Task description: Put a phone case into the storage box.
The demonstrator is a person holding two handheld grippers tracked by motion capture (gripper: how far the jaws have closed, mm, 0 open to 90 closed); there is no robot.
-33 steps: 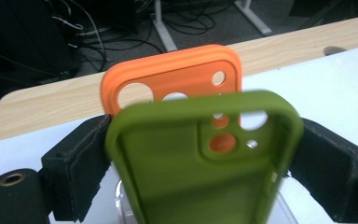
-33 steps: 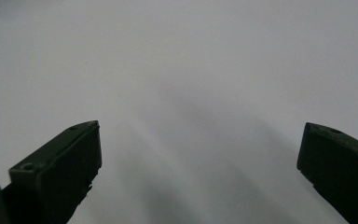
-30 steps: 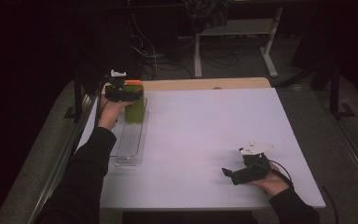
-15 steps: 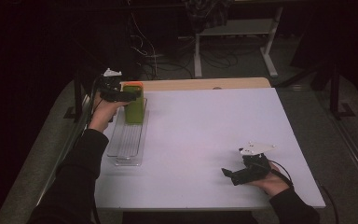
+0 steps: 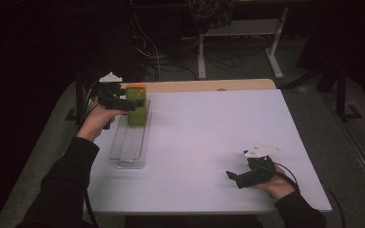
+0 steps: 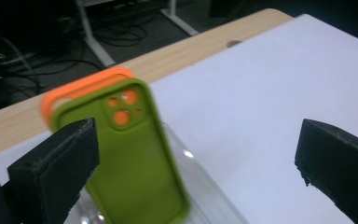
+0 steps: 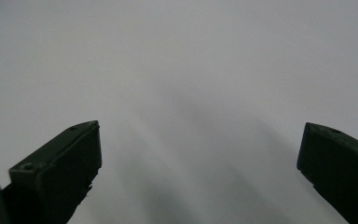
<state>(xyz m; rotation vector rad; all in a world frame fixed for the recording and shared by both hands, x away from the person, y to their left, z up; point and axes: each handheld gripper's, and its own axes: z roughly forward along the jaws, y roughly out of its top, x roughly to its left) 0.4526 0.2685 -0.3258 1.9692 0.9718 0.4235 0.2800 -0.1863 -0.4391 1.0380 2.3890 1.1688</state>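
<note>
Behind green case, seemingly orange case

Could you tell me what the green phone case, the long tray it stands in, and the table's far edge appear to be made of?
The green phone case looks like soft matte silicone or rubbery plastic: even colour, rounded edges, no glare. The tray seems to be clear hard plastic; the table shows through it and its rim catches glints. The table's far edge looks like pale wood or wood laminate, with faint grain.
</note>
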